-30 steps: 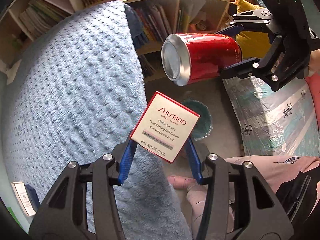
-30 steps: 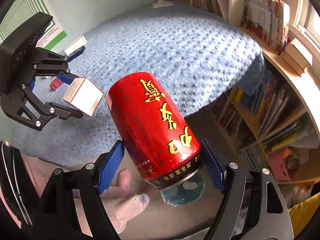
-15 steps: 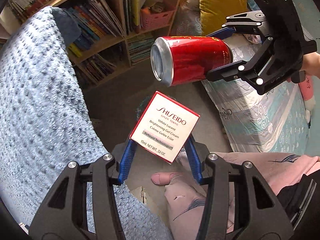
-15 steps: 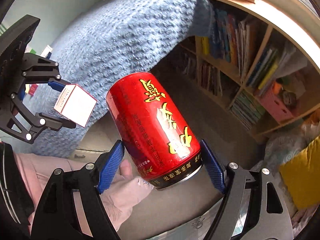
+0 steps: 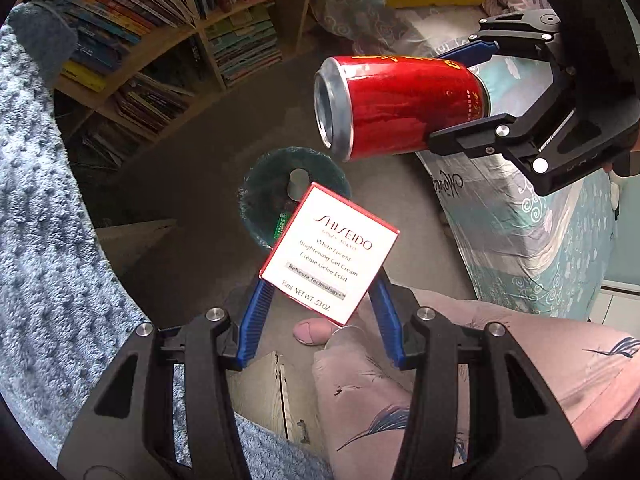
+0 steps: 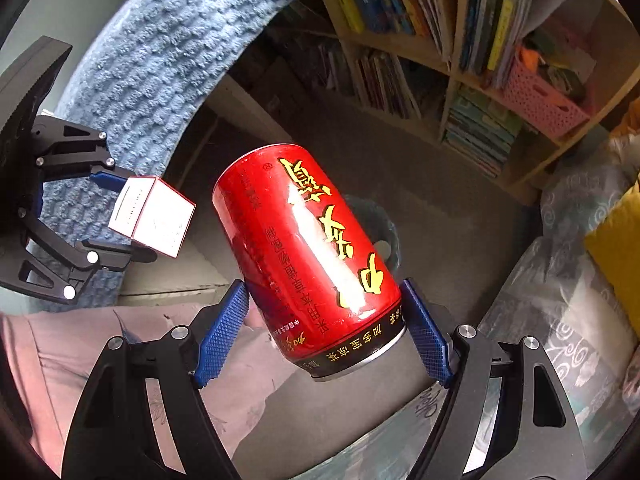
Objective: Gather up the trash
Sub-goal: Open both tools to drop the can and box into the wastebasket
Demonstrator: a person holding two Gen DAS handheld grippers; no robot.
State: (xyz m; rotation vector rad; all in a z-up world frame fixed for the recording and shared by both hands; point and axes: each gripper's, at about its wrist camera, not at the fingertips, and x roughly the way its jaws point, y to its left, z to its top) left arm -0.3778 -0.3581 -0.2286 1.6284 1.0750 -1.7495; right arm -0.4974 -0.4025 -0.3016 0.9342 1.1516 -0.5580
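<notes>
Left gripper (image 5: 320, 300) clamps box (image 5: 330, 254); right gripper (image 6: 322, 330) clamps can (image 6: 308, 252), seemingly above bin (image 5: 260, 200).

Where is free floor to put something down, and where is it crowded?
Bare grey floor lies between the bookshelf, the blue blanket and the green bin. It is crowded nearer the patterned bed cover and the person's leg.

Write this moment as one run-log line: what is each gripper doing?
left gripper: shut on white box | right gripper: shut on red can | both above trash bin on floor
</notes>
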